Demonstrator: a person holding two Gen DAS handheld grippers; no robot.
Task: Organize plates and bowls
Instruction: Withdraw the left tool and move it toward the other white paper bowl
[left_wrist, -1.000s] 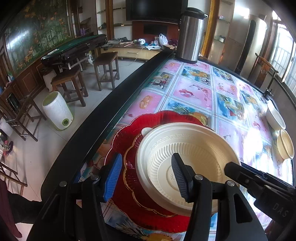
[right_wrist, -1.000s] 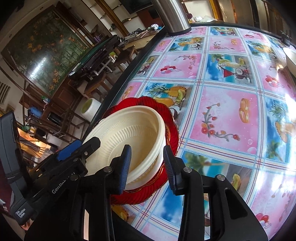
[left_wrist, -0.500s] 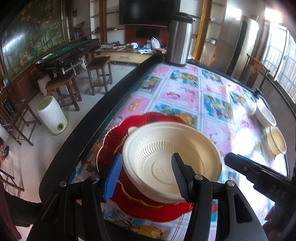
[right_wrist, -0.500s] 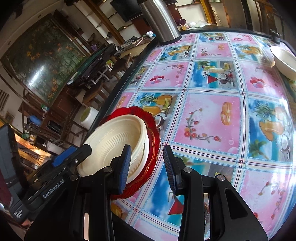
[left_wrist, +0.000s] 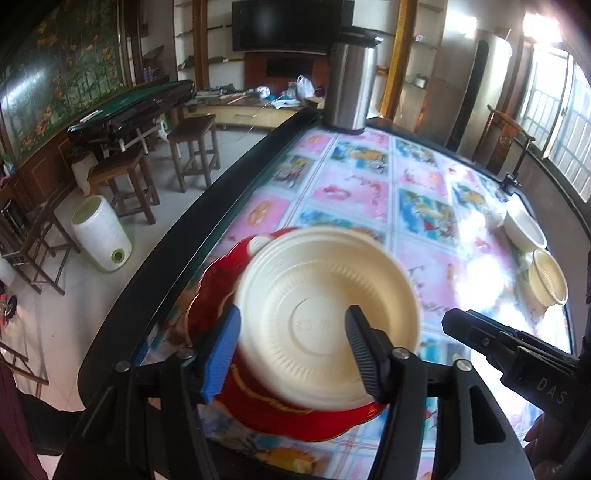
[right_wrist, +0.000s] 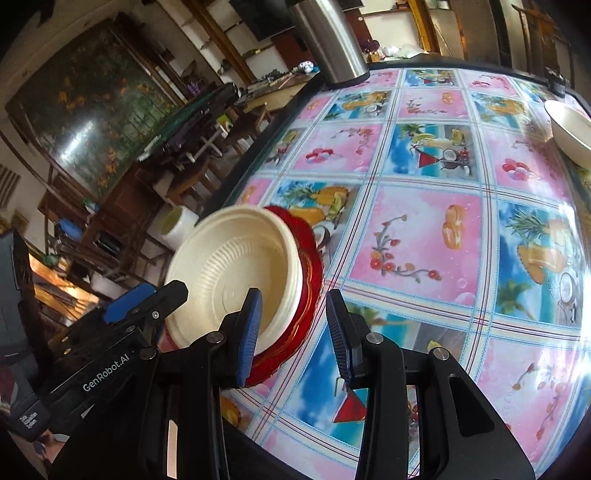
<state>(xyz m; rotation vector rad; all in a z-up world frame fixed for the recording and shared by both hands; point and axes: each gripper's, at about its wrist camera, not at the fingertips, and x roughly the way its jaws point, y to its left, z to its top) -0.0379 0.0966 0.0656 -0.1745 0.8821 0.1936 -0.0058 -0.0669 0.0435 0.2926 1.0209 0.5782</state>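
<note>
A cream disposable bowl (left_wrist: 325, 306) sits on a red scalloped plate (left_wrist: 288, 410) near the table's left edge; both also show in the right wrist view, the bowl (right_wrist: 236, 273) on the plate (right_wrist: 310, 258). My left gripper (left_wrist: 291, 350) is open, its fingers either side of the bowl's near rim and above it. My right gripper (right_wrist: 293, 332) is open beside the stack, its left finger over the bowl's near edge, nothing between the jaws. Two more cream bowls (left_wrist: 524, 229) (left_wrist: 546, 282) stand at the right edge of the table.
A tall steel flask (left_wrist: 351, 88) stands at the table's far end. The table (right_wrist: 424, 236) has a colourful fruit-print cover and a dark rim. Wooden stools (left_wrist: 195, 147) and a white bin (left_wrist: 101, 232) stand on the floor to the left.
Both grippers have drawn back and up from the stack. The bowl and red plate look smaller and further down the table. The right gripper no longer straddles the bowl's rim.
</note>
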